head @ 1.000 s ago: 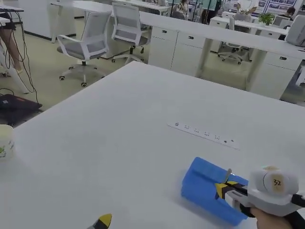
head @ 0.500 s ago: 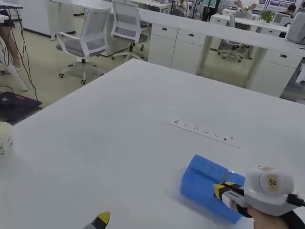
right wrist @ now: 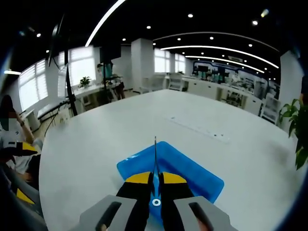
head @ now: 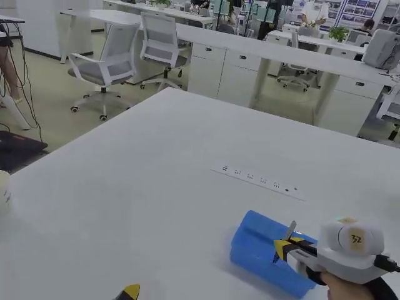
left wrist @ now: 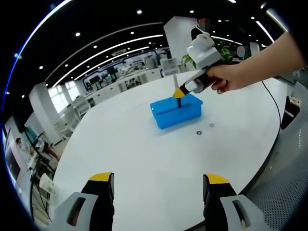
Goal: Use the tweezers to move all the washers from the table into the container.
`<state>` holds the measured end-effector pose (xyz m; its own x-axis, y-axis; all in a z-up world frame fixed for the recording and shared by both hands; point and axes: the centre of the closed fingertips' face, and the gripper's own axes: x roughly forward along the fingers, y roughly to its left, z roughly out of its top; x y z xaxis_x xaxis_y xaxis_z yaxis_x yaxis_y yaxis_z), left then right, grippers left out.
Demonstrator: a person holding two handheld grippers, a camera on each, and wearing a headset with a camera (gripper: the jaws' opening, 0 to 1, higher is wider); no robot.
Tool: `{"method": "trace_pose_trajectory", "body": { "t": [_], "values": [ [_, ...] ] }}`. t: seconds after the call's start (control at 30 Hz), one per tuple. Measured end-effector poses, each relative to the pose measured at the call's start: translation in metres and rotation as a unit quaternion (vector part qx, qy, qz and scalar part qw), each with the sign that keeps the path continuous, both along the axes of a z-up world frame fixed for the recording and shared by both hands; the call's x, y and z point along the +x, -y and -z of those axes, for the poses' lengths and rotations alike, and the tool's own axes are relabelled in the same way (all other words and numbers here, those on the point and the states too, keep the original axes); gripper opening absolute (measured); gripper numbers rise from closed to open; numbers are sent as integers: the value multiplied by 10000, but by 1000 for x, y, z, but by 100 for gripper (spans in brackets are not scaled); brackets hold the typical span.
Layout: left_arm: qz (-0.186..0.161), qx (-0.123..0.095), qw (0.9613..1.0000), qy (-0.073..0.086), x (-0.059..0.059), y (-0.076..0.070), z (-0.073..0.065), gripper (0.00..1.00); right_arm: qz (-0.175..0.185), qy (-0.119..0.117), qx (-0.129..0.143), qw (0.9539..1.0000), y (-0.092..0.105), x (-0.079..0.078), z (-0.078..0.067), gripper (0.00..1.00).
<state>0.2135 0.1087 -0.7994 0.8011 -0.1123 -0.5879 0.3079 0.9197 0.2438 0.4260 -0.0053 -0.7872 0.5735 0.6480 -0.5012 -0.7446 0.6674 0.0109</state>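
A blue container (head: 259, 250) sits on the white table (head: 156, 187), near its front right. My right gripper (head: 282, 247) hovers over the container, shut on slim metal tweezers (head: 290, 229) that stick out past its fingertips. In the right gripper view the right gripper (right wrist: 155, 177) holds the tweezers (right wrist: 155, 151) over the container (right wrist: 197, 175). In the left gripper view my left gripper (left wrist: 156, 185) is open and holds nothing, low over the table. Ahead of it lie the container (left wrist: 175, 111) and two small washers (left wrist: 199, 132), (left wrist: 211, 125) on the table beside it.
A flush power strip (head: 258, 181) runs across the table beyond the container. A white cup (head: 2, 187) stands at the table's far left edge. Office chairs (head: 103, 59) and desks stand past the table's far edge.
The head camera has tilted a little, so the picture has shifted. The right gripper stays over the blue container with the tweezers in it.
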Motion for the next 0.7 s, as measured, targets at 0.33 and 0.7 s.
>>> {"method": "trace_pose_trajectory", "body": {
  "t": [0.33,0.7],
  "values": [
    [-5,3,10000,38,0,0,-1,76,-45,224,289,9993,3,-22,-27,3],
    [-52,-24,9999,125,1,-2,-5,76,-134,256,456,9985,9,-53,-32,3]
  ]
}}
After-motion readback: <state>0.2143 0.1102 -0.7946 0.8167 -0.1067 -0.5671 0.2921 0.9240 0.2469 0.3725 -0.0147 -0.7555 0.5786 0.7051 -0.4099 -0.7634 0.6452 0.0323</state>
